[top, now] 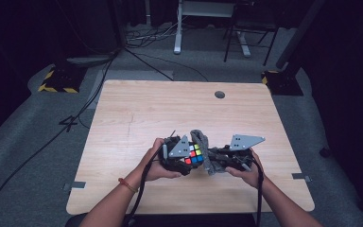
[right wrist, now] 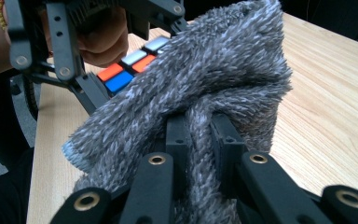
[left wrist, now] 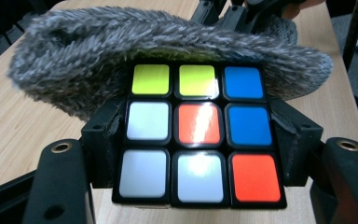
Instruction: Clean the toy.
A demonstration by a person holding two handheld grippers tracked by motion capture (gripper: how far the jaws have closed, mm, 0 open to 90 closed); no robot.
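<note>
Pale wooden surface (top: 137,113), where the left gripper (left wrist: 200,140) clamps a puzzle cube (left wrist: 198,135) while the right gripper (right wrist: 198,140), beside the cube, pinches a grey fuzzy cloth (right wrist: 223,70) seemingly rubbing it; hard wiping could twist the cube loose.

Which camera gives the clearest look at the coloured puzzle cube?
The left gripper view: the cube faces the lens, all nine stickers of one face plain, clamped between black jaws under the grey fuzzy cloth. The high view shows it small between the two hands. The right gripper view shows a few stickers behind the cloth.
</note>
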